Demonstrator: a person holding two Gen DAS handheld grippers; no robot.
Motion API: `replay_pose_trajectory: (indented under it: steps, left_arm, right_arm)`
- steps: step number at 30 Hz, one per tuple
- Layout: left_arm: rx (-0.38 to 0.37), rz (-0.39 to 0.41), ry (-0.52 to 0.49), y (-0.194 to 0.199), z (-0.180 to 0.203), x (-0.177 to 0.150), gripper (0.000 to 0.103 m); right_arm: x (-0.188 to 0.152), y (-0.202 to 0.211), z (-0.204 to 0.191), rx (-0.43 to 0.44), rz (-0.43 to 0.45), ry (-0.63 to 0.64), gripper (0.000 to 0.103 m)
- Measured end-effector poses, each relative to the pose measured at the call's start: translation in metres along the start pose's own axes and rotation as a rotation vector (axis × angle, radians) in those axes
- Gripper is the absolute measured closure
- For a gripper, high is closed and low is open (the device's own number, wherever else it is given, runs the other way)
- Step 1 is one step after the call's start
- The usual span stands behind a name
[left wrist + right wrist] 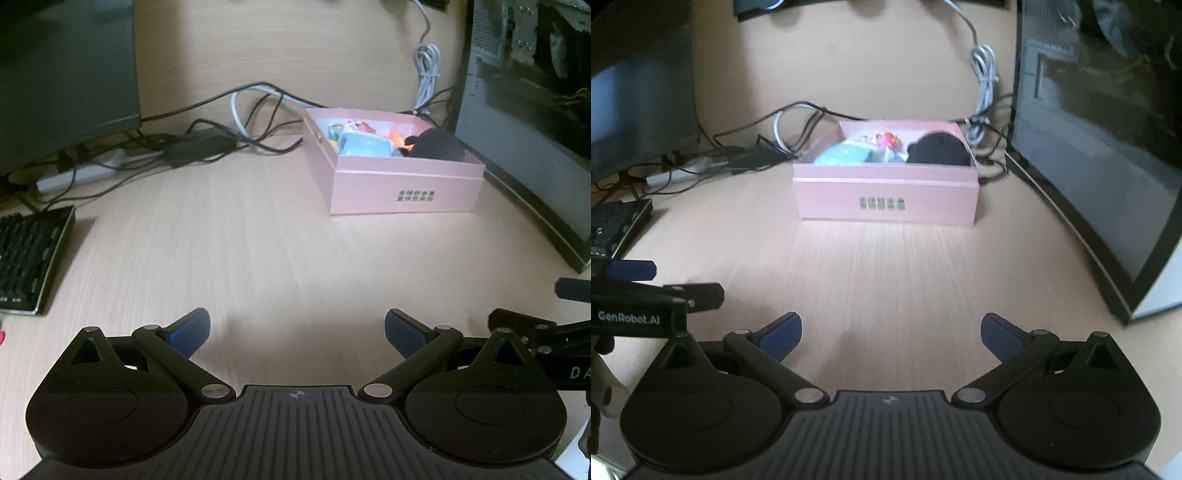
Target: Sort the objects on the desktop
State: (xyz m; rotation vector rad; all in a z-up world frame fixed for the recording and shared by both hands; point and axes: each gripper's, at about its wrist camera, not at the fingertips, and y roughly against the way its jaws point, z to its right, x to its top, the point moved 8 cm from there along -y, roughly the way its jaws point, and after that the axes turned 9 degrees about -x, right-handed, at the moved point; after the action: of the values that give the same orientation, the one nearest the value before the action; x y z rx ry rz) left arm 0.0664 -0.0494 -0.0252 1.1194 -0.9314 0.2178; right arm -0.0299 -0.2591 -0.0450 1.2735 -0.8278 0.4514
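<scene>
The pink box [886,201] sits toward the back of the wooden counter [886,280], already holding a pale blue item [846,153], some small colourful pieces [884,140] and a black object [940,151], with a tangle of cables [207,140] behind it and a keyboard [29,258] off to the left. The left gripper [297,334] and right gripper [891,338] both stand wide and empty, well short of the box over bare counter. This looks like a pause between placements or the end of sorting; the next move calls for finding any loose item, none of which shows here.
</scene>
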Motion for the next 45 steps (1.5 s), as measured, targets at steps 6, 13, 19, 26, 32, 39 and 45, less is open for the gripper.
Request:
replay_pose_trajectory:
  steps: [6, 13, 19, 26, 32, 39, 45]
  left_arm:
    - [-0.009, -0.011, 0.026, -0.012, 0.003, -0.012, 0.0]
    - [0.026, 0.008, 0.057, -0.028, 0.004, -0.011, 0.0]
    - [0.092, 0.03, 0.048, -0.044, 0.007, -0.001, 0.0]
    - [0.092, 0.035, 0.04, -0.053, 0.008, 0.007, 0.0]
    - [0.086, 0.033, 0.036, -0.057, 0.011, 0.009, 0.0]
    - [0.062, 0.033, 0.02, -0.055, 0.011, 0.006, 0.0]
    - [0.063, 0.034, 0.019, -0.055, 0.012, 0.005, 0.0]
  right_arm:
    - [-0.005, -0.014, 0.008, -0.048, -0.025, 0.01, 0.0]
    - [-0.007, -0.04, 0.008, -0.062, -0.082, 0.066, 0.0]
    - [0.013, -0.066, 0.009, 0.018, -0.104, 0.067, 0.0]
    - [0.024, -0.082, 0.013, 0.016, -0.025, 0.055, 0.0]
    - [0.025, -0.085, 0.015, -0.016, 0.021, 0.019, 0.0]
    - [0.026, -0.086, 0.015, -0.018, 0.021, 0.017, 0.0]
    - [0.026, -0.086, 0.015, -0.018, 0.021, 0.017, 0.0]
